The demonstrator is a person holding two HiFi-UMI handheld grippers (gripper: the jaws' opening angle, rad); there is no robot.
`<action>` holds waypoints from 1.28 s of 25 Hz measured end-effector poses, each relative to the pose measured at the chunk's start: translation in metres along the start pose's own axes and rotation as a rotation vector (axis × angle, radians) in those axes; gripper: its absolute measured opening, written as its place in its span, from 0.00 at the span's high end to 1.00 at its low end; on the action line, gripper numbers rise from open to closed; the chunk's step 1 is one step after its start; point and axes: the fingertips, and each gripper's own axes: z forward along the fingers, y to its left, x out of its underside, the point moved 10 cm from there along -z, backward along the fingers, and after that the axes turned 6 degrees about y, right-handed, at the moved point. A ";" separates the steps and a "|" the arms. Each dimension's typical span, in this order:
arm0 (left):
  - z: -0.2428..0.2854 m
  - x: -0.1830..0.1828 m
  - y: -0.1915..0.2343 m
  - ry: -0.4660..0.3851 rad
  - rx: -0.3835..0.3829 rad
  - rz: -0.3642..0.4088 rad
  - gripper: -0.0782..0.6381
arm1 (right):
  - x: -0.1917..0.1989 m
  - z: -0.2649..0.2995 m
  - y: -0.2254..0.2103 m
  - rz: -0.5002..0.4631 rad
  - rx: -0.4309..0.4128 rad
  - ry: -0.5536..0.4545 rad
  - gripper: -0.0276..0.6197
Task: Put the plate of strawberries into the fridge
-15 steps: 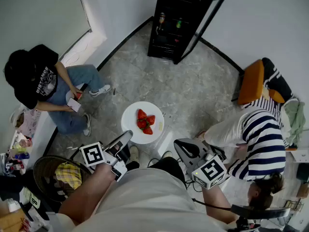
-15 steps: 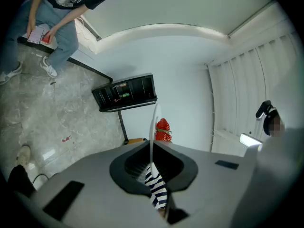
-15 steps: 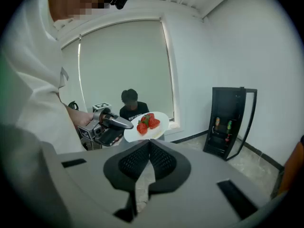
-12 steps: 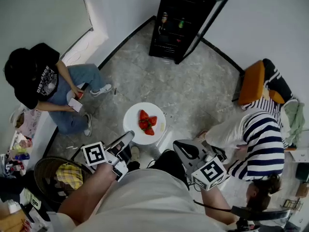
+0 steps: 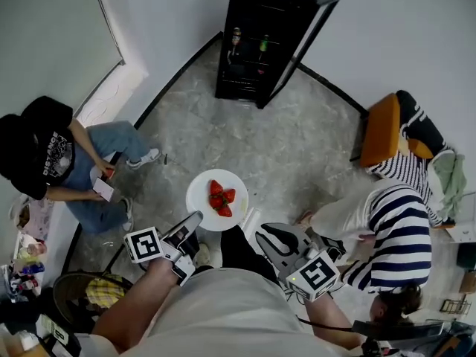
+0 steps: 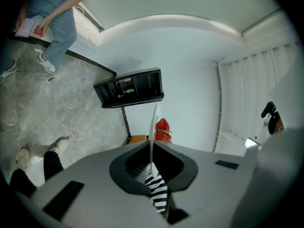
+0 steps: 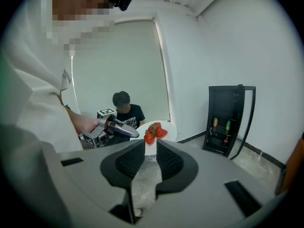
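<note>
A white plate (image 5: 201, 196) carrying three strawberries (image 5: 221, 198) hangs above the grey floor. My left gripper (image 5: 195, 219) is shut on its near rim. In the left gripper view the plate (image 6: 153, 122) shows edge-on between the jaws, with the strawberries (image 6: 163, 130) beyond them. My right gripper (image 5: 262, 236) hangs to the right of the plate and short of it. Its jaws stand slightly apart with only floor between them. In the right gripper view the plate (image 7: 164, 127) lies past its jaw tips. The black fridge (image 5: 256, 39) stands at the far wall with its door (image 5: 309, 32) swung open.
One person in a black shirt (image 5: 44, 155) sits on the floor at the left. Another in a striped top (image 5: 394, 222) sits at the right, beside an orange chair (image 5: 383, 129). A wicker basket (image 5: 97, 292) stands at lower left. Bottles stand on the fridge shelves (image 7: 221, 123).
The whole view has shifted: the fridge and the seated person sit further left. The plate and both grippers sit slightly lower. The left gripper's hold on the plate is unchanged.
</note>
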 end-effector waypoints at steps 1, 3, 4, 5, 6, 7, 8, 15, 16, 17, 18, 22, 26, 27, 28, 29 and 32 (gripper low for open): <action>0.012 -0.011 0.001 0.009 -0.018 0.017 0.86 | -0.003 0.003 -0.015 0.000 0.007 -0.010 0.83; 0.038 -0.037 0.003 0.022 -0.059 0.071 0.86 | -0.011 0.009 -0.050 0.003 0.022 -0.033 0.80; 0.055 -0.048 0.000 0.018 -0.052 0.062 0.86 | -0.017 0.011 -0.069 0.000 0.033 -0.044 0.79; 0.073 -0.056 -0.004 0.009 -0.030 0.033 0.86 | -0.024 0.011 -0.089 -0.005 0.045 -0.054 0.79; 0.091 -0.063 -0.009 0.001 -0.010 0.006 0.86 | -0.030 0.010 -0.108 -0.010 0.059 -0.063 0.79; 0.107 -0.071 -0.014 -0.005 -0.001 -0.004 0.86 | -0.035 0.009 -0.127 -0.013 0.070 -0.071 0.79; 0.123 -0.080 -0.019 -0.009 -0.001 -0.001 0.86 | -0.041 0.007 -0.145 -0.012 0.076 -0.079 0.79; 0.234 -0.138 -0.041 -0.020 -0.012 0.076 0.86 | -0.051 -0.012 -0.249 0.012 0.092 -0.098 0.79; 0.249 -0.147 -0.041 -0.021 -0.011 0.079 0.86 | -0.051 -0.011 -0.261 0.032 0.090 -0.100 0.79; 0.263 -0.155 -0.041 -0.021 -0.010 0.080 0.86 | -0.052 -0.011 -0.272 0.049 0.089 -0.103 0.79; 0.276 -0.165 -0.042 -0.019 -0.014 0.084 0.86 | -0.055 -0.011 -0.282 0.055 0.091 -0.107 0.79; 0.326 -0.210 -0.043 -0.027 -0.030 0.096 0.86 | -0.068 -0.005 -0.324 0.067 0.119 -0.116 0.79; 0.369 -0.264 -0.033 -0.052 -0.058 0.102 0.86 | -0.073 0.009 -0.359 0.099 0.148 -0.102 0.79; 0.380 -0.280 -0.030 -0.058 -0.067 0.104 0.86 | -0.075 0.013 -0.369 0.106 0.160 -0.098 0.79; 0.392 -0.296 -0.026 -0.063 -0.076 0.105 0.86 | -0.077 0.018 -0.381 0.117 0.175 -0.094 0.79; 0.406 -0.313 -0.023 -0.066 -0.082 0.103 0.86 | -0.080 0.022 -0.393 0.130 0.190 -0.087 0.79; 0.448 -0.365 -0.012 -0.071 -0.095 0.083 0.86 | -0.097 0.038 -0.431 0.169 0.228 -0.066 0.79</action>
